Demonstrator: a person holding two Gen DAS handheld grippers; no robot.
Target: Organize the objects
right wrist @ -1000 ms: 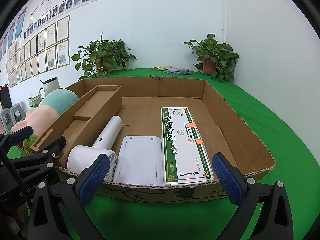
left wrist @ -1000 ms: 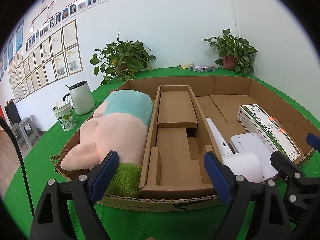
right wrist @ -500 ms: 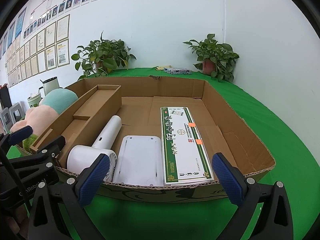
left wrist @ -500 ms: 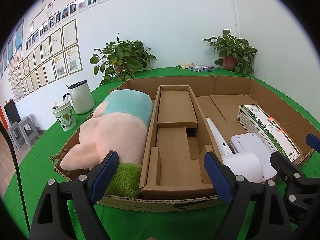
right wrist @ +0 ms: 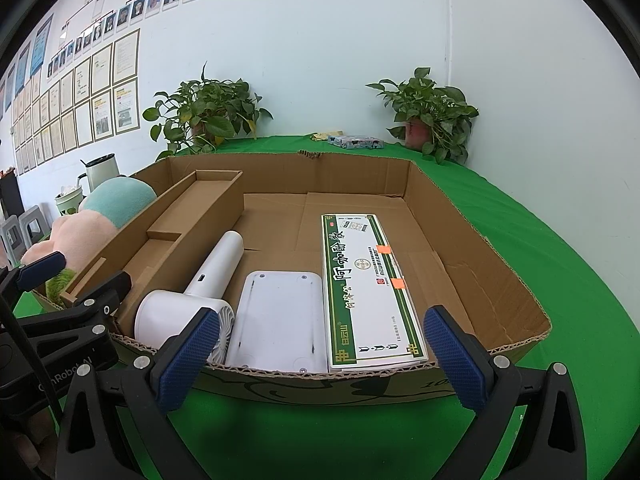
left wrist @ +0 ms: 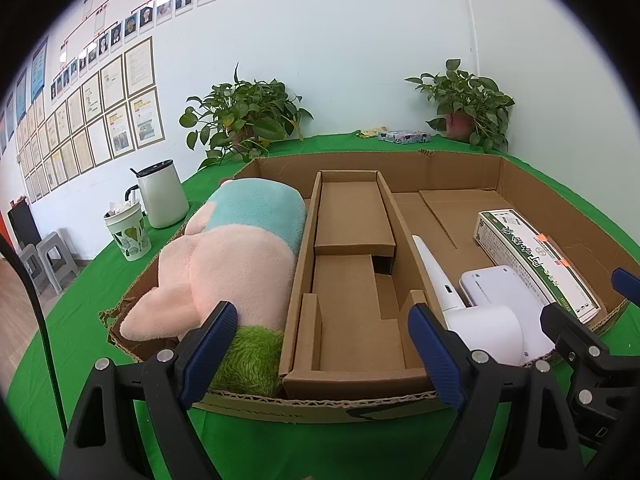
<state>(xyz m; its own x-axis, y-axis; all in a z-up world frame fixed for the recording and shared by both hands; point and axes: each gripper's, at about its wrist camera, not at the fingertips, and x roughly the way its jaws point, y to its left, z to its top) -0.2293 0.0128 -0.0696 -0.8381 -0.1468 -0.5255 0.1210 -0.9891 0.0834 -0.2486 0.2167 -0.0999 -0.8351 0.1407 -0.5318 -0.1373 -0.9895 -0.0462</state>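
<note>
Both cameras sit low and close at the near edge of the cardboard tray (left wrist: 400, 160), tilted slightly down, facing the far wall. The left view centres on the inner divider box (left wrist: 352, 280); the right view looks further right. Both share the hair dryer (right wrist: 192, 300) and green-edged box (right wrist: 368, 280).

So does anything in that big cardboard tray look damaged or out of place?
Mostly tidy. The cardboard tray's cut rim is ragged, with a torn nick in the far wall. The plush toy bulges above its compartment. The middle insert holds nothing.
</note>
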